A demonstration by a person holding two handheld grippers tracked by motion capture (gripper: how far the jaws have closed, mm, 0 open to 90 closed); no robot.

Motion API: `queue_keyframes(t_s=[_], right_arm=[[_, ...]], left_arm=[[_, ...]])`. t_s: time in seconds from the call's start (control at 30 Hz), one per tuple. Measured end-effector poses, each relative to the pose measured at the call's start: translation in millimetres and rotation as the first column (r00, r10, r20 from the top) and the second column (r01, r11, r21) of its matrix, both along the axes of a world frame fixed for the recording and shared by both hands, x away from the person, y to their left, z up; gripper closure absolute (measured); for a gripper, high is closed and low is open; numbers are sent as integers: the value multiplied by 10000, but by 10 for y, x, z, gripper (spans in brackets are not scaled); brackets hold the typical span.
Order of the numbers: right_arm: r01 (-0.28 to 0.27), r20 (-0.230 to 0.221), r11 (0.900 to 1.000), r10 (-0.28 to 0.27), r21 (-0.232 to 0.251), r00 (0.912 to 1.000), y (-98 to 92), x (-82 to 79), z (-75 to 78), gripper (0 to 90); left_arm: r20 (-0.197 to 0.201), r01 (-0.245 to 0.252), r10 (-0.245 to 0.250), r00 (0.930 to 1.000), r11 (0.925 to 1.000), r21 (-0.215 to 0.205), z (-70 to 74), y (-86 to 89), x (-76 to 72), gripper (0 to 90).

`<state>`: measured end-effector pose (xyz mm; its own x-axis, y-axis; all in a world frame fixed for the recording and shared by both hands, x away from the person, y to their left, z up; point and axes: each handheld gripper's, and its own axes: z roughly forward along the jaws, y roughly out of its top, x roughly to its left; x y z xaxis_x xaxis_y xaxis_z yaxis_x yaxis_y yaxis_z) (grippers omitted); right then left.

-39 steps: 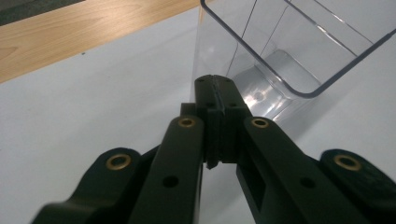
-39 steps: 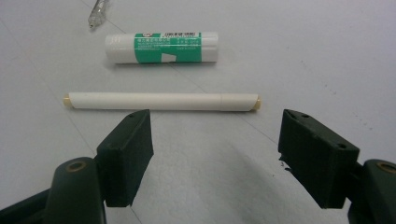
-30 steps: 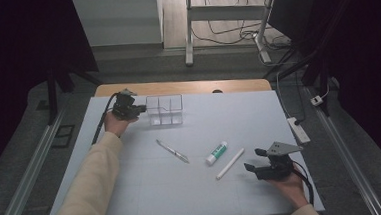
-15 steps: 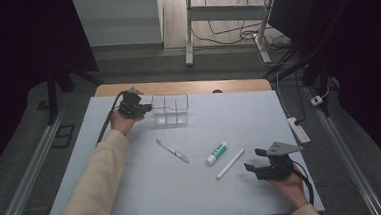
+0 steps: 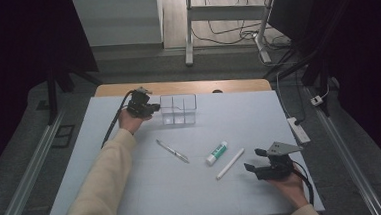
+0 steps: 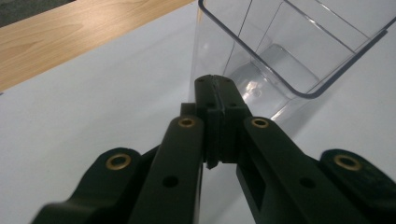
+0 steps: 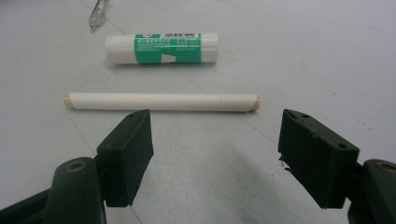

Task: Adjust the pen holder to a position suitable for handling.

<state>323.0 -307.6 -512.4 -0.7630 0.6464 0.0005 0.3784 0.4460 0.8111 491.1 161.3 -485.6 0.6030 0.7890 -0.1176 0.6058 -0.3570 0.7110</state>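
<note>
Cream sleeve (image 5: pixel 101 188); black hand-held gripper (image 6: pixel 217 100) with brass screws.

White table (image 5: pixel 133 191): clear box (image 5: pixel 178 109), pen (image 5: pixel 172 151), glue stick (image 5: pixel 217 153), white marker (image 5: pixel 230 163).

A green-and-white glue stick (image 5: pixel 216 153) lay on the pale table (image 5: pixel 238 109), with 1 silver pen (image 5: pixel 172 151) well apart to its left. A wooden edge (image 5: pixel 187 86) ran along the far side; a white power strip (image 5: pixel 298 130) lay off the right edge.
</note>
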Motion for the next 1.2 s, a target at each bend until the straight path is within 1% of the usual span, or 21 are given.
queue_keyframes(t_s=[0.17,0.23,0.33,0.57,0.63,0.73,0.9,1.1,1.2], right_arm=[[-5,26,10000,5,43,10000,9,1,-8,256],[-16,9,10000,16,-14,10000,7,-1,-2,257],[-4,53,10000,3,65,10000,7,-1,-4,259],[1,70,10000,-1,39,10000,3,-3,-2,258],[30,95,10000,-30,43,10000,3,-3,-1,259],[40,98,10000,-41,59,9999,2,-5,1,258],[18,97,10000,-18,62,10000,-2,-6,6,259],[23,94,10000,-23,35,10000,-1,-9,8,259],[17,95,10000,-18,35,10000,2,-9,6,258]], left_arm=[[8,82,-82,10000,9999,59,17,-41,0,891],[7,64,-64,10000,10000,24,17,-61,1,891],[25,70,-70,10000,10000,10,15,-84,11,891],[1,81,-81,10000,10000,-14,18,-115,31,891],[34,127,-127,9999,9999,-73,21,-106,26,891],[76,67,-66,9999,10000,-41,42,-78,16,891],[93,164,-164,9998,9998,73,96,-11,-18,892],[314,192,-194,9993,9998,49,163,88,-123,891],[394,322,-328,9987,9994,151,165,134,-186,891]])
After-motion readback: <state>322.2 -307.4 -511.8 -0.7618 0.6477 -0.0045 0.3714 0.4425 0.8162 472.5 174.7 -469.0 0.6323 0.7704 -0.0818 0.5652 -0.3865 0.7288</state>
